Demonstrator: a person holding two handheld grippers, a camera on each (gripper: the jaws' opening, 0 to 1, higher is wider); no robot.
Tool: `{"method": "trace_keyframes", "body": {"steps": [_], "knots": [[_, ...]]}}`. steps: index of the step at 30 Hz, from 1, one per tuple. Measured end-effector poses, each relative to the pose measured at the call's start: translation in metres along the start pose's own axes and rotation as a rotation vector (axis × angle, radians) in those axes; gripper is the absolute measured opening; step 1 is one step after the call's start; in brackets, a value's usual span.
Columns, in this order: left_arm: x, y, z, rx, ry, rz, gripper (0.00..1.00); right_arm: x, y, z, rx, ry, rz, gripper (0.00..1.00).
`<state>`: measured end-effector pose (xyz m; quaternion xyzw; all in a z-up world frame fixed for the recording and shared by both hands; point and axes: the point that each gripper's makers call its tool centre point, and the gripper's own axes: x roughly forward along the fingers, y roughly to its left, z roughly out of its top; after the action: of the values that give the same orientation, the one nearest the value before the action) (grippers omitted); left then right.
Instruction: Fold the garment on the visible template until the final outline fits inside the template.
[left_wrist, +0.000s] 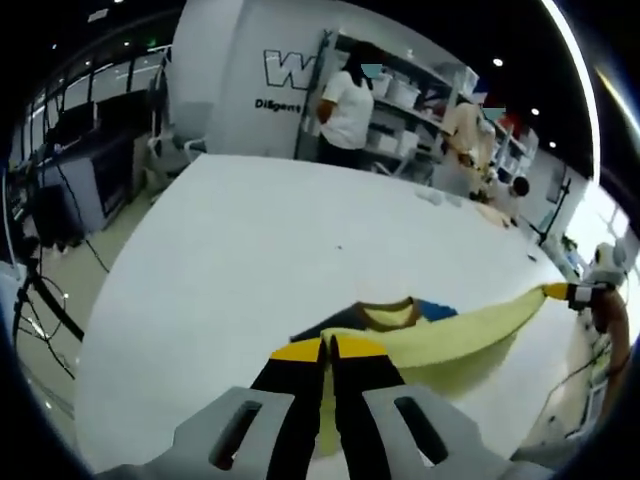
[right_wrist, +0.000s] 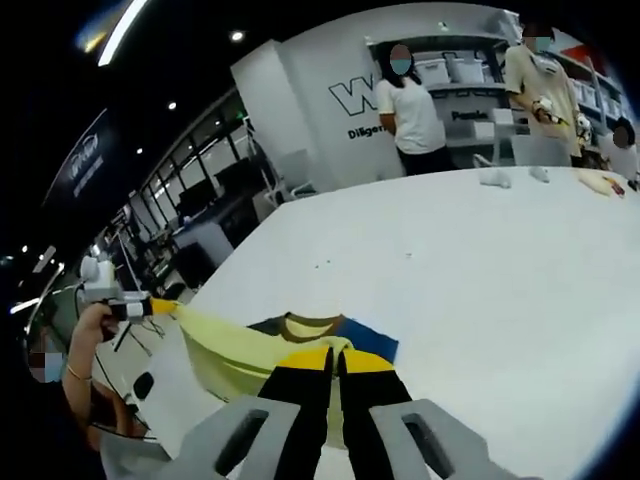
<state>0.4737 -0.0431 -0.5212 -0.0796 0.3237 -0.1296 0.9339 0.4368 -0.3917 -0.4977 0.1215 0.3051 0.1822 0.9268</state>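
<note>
Right now you have the yellow garment (left_wrist: 440, 335) pinched at both ends and stretched between your hands, low over the white counter (left_wrist: 250, 260). Your left tongs (left_wrist: 327, 348) are pressed together on the yellow cloth at one end; in the right gripper view they appear at the far left, clamped on the same cloth where it tapers to a point. Your right tongs (right_wrist: 332, 358) are likewise closed on the fabric, and in the left gripper view you see them out at the right, holding the other tapered end. The cloth sags between the two grips, with the brown neckband (left_wrist: 388, 307) and a dark blue panel (left_wrist: 436, 309) resting on the counter beside it.

You look to be mid-fold: an edge is lifted and is being carried across the body of the shirt. No template outline is plain to me on the counter, so I cannot tell how the shirt sits against it.

For the next move, keep both ends level and taut, carry the held edge over the part that lies flat, and lower it so the edges line up before you release. Uneven tension would likely skew the fold or drag the resting part along the counter.
</note>
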Motion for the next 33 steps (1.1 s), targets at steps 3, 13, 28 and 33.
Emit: {"method": "trace_keyframes", "body": {"steps": [3, 13, 28, 33], "knots": [[0.013, 0.003, 0.0, -0.004, 0.016, 0.002, 0.01, 0.012, -0.007, 0.0, 0.008, 0.021, -0.012, 0.0], [0.051, 0.017, -0.007, -0.034, 0.071, 0.023, 0.01, 0.048, -0.024, 0.001, 0.023, 0.052, -0.036, 0.0], [0.103, 0.038, -0.03, -0.116, 0.082, 0.058, 0.01, 0.109, -0.052, -0.016, 0.114, 0.069, -0.085, 0.0], [0.12, 0.044, -0.044, -0.137, 0.1, 0.071, 0.01, 0.125, -0.064, -0.026, 0.169, 0.065, -0.105, 0.0]]}}
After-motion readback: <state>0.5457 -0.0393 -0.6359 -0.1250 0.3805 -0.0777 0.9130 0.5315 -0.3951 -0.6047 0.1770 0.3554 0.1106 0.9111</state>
